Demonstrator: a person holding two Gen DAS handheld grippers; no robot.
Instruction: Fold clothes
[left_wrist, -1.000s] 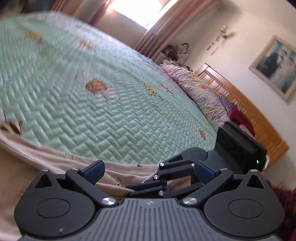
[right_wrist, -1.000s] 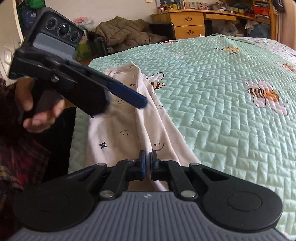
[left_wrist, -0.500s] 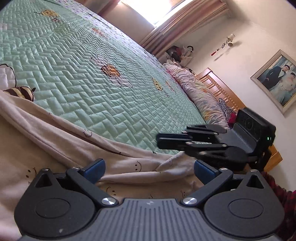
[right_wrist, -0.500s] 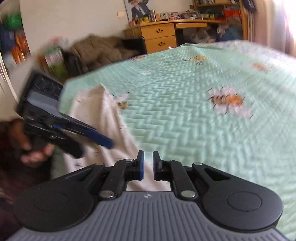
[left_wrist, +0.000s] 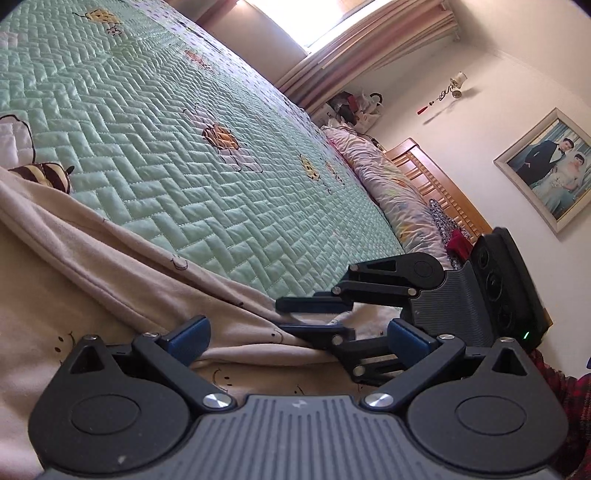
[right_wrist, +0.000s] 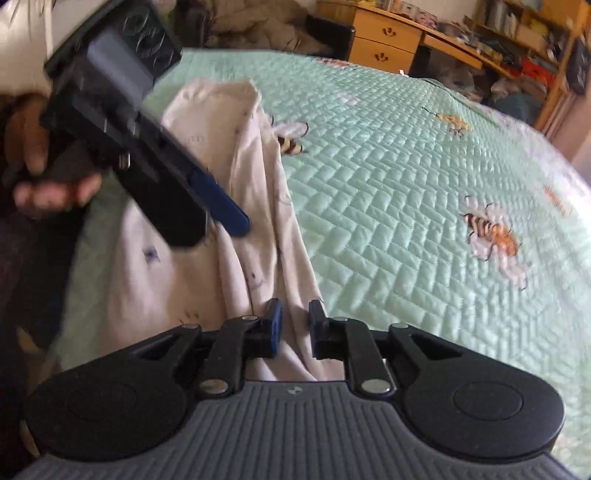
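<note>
The garment (right_wrist: 236, 229) lies on the bed (right_wrist: 406, 221) along its near left edge; a desk (right_wrist: 391, 44) stands beyond the far side.

I see a cream garment (right_wrist: 236, 155) printed with small smiley faces lying rumpled along the near edge of the mint quilted bedspread (right_wrist: 406, 192), long folds running its length.

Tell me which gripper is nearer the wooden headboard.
Right. The right gripper sits between the left gripper and the wooden headboard, jaws opening over the cream garment; the left is further back.
</note>
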